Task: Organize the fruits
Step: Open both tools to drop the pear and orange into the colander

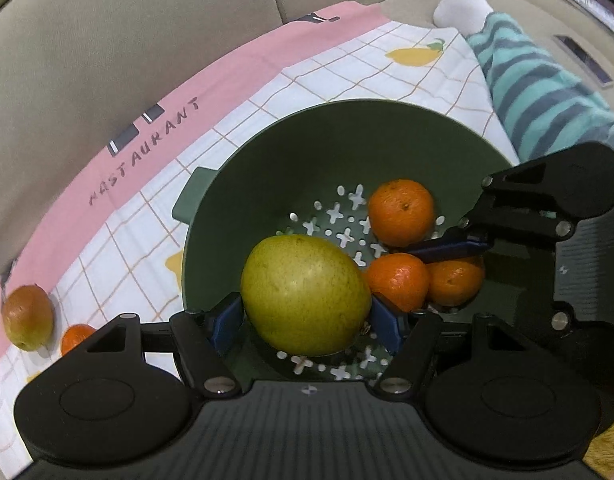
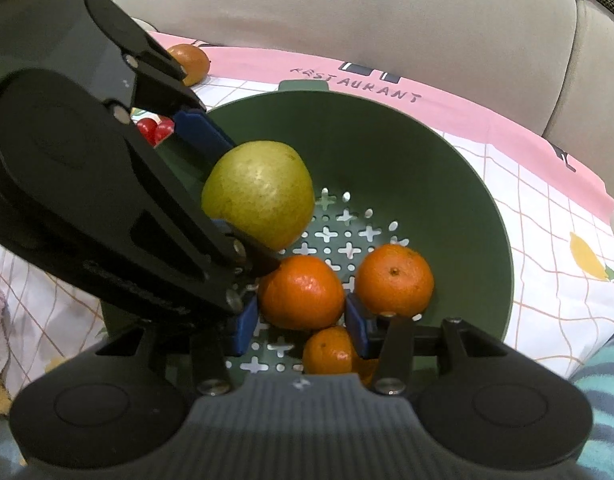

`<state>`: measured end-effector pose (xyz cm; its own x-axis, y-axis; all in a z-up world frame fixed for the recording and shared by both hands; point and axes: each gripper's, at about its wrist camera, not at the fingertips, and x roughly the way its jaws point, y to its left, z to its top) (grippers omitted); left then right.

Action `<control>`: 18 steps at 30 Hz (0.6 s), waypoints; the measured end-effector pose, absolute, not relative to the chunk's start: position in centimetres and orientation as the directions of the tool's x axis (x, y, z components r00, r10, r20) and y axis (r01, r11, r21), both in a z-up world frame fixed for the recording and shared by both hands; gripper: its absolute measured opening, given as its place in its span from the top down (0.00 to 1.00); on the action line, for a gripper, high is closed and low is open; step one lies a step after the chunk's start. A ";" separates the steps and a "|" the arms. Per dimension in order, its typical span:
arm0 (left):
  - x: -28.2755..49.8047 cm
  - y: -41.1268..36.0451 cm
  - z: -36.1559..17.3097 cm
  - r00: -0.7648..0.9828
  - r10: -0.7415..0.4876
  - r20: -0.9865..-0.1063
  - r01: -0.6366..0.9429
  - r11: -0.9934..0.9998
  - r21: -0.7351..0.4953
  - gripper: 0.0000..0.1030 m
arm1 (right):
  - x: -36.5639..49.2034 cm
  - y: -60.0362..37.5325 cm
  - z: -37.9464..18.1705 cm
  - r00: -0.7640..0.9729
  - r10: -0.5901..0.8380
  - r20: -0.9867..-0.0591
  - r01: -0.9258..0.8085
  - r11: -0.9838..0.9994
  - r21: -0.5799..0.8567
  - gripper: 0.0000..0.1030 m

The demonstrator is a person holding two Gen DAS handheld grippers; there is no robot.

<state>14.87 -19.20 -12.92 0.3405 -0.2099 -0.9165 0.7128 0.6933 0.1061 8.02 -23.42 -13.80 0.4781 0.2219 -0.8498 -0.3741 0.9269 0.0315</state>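
A green colander (image 1: 267, 152) (image 2: 447, 184) sits on a checked cloth and holds three tangerines. My left gripper (image 1: 305, 320) is shut on a yellow-green pear (image 1: 305, 294) (image 2: 259, 192) and holds it over the colander's near side. My right gripper (image 2: 301, 320) is inside the colander with its blue pads on either side of one tangerine (image 2: 303, 292) (image 1: 399, 280). Two more tangerines (image 2: 393, 280) (image 2: 329, 350) lie beside it. In the left wrist view the right gripper (image 1: 459, 246) reaches in from the right.
A second reddish pear (image 1: 27, 316) (image 2: 191, 62) and a loose tangerine (image 1: 75, 338) lie on the cloth left of the colander. Red cherries (image 2: 153, 128) show behind the left gripper. A person's striped leg (image 1: 547, 92) and white sock lie at the right. Beige sofa cushions stand behind.
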 end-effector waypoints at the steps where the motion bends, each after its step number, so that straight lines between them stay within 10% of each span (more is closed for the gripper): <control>1: 14.9 -19.2 -13.0 0.344 -0.210 -0.915 0.713 0.693 0.109 0.24 | 8.0 -23.4 -13.8 0.478 0.216 -0.851 -0.374 0.927 0.025 0.57; 18: 14.3 -17.2 -9.9 0.356 -0.330 -0.874 0.663 0.748 -0.013 0.28 | 8.0 -23.8 -12.1 0.487 0.206 -0.848 -0.298 0.953 0.061 0.38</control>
